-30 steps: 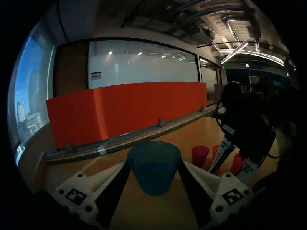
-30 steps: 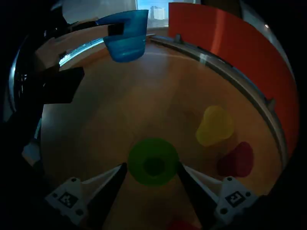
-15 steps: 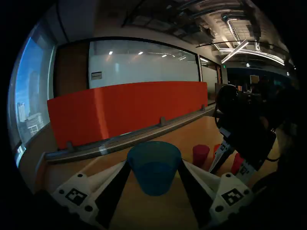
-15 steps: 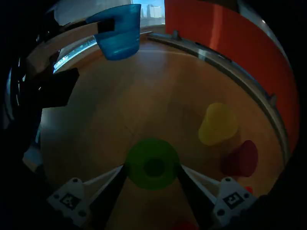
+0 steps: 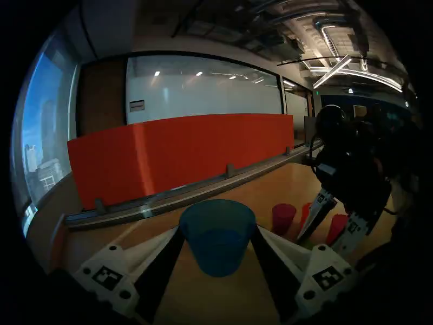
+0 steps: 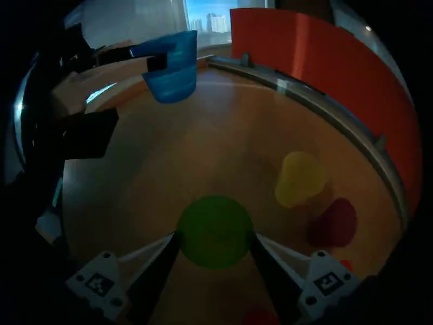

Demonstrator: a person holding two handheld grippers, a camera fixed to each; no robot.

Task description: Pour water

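Blue cup (image 5: pixel 217 246) sat nearest my left camera, upright and pinched between both fingers of the left gripper (image 5: pixel 217 230). Its lower part showed darker through the wall. Under it ran the wooden table (image 5: pixel 216 306), and the cup looked to be held off that surface.

On my other feed the right gripper (image 6: pixel 215 236) was drawn narrow on a green cup (image 6: pixel 215 230), one finger pressing each side. That cup read as a plain round disc, so I could not tell which end faced me. Just beyond it, to the right, a yellow cup (image 6: pixel 299 179) and a dark red cup (image 6: pixel 334 223) stood near each other on the table.

Farther out in the left gripper view, a red cup (image 5: pixel 283 216) stood just beside the right gripper's fingers. Behind everything a metal rail (image 5: pixel 178 195) edged the table, with an orange partition (image 5: pixel 178 151) rising from it. A window (image 5: pixel 38 146) showed city buildings at the far left, and ceiling lights (image 5: pixel 331 73) glowed overhead.
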